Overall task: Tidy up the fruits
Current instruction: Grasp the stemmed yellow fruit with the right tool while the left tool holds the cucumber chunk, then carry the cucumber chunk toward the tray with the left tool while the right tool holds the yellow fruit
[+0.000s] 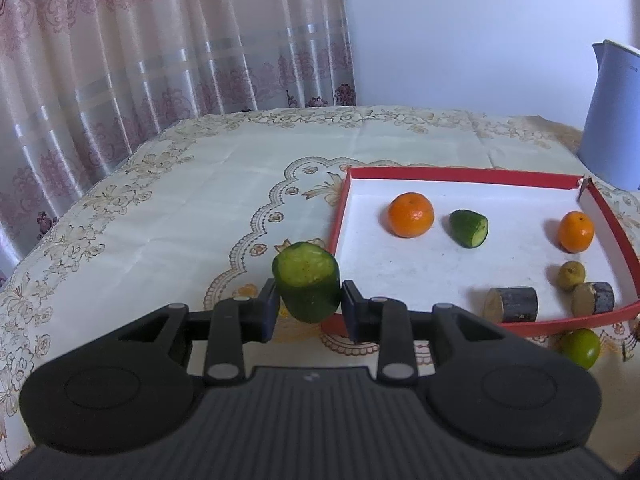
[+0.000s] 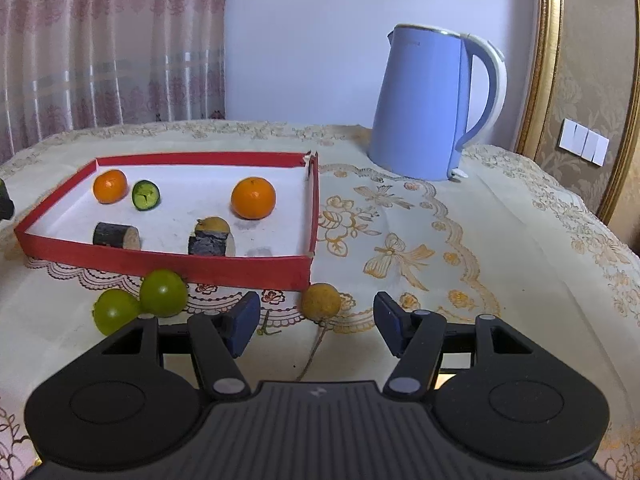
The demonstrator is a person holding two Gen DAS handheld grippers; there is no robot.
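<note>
**Desk:** What have you got in the left tongs?

**Me:** My left gripper (image 1: 309, 306) is clamped on a cucumber chunk (image 1: 307, 281), cut face up, pads (image 1: 269, 309) pressing both sides. I'm holding it above the tablecloth (image 1: 192, 200), just outside the near left corner of the red tray (image 1: 339, 216).

**Desk:** And inside the tray?

**Me:** Two oranges, one toward the far left (image 1: 411, 215) and one by the right wall (image 1: 576, 231). A second cucumber piece (image 1: 469, 228) lies just beside the left orange. Near the front wall I see two dark log pieces (image 1: 512, 304) and a small yellowish fruit (image 1: 571, 275) touching the right-hand log.

**Desk:** Right side?

**Me:** My right gripper (image 2: 316, 326) stands partly open, gripping nothing. A yellow-brown fruit (image 2: 321, 301) with a stalk lies on the cloth between its fingers, just outside the tray's front right corner. Two green fruits (image 2: 163, 293) touch each other near the front wall. A blue kettle (image 2: 424, 108) stands beyond the tray's far right corner.
</note>
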